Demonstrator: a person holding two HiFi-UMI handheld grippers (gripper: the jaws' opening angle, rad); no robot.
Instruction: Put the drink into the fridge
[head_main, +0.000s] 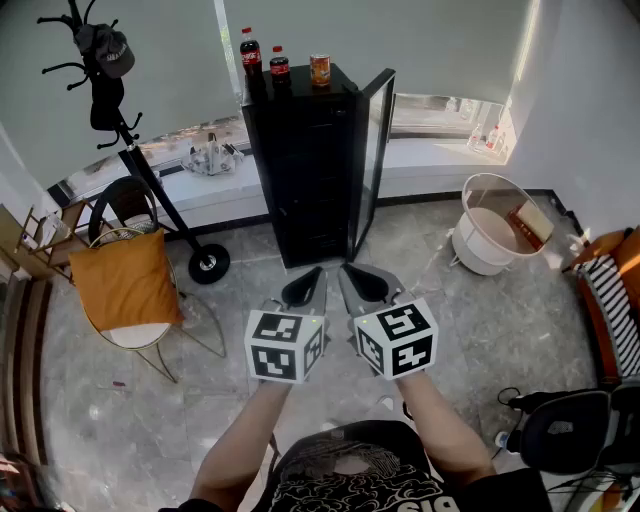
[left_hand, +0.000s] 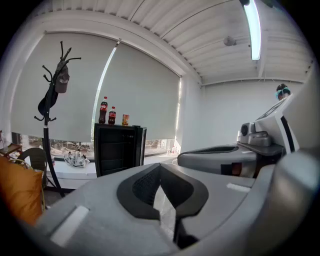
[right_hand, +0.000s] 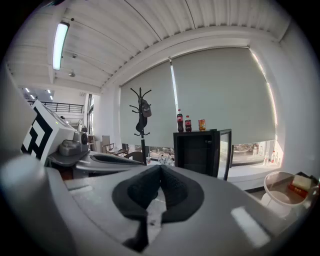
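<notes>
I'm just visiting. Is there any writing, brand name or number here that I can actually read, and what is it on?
Nothing here reads clearly enough to quote.
Red labels on the bottles atop the fridge: too small to read.
Label on the can: too small to read.
White print on the shirt: cut off by the picture's edge, illegible.
Faces of the marker cubes: black-and-white patterns, no words.

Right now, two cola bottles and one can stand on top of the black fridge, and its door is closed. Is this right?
Not quite: the door of the black fridge is open, not closed. The head view shows it swung out at the fridge's right side. The rest is right: the taller cola bottle, the shorter cola bottle and the can stand on top of the fridge.
</notes>
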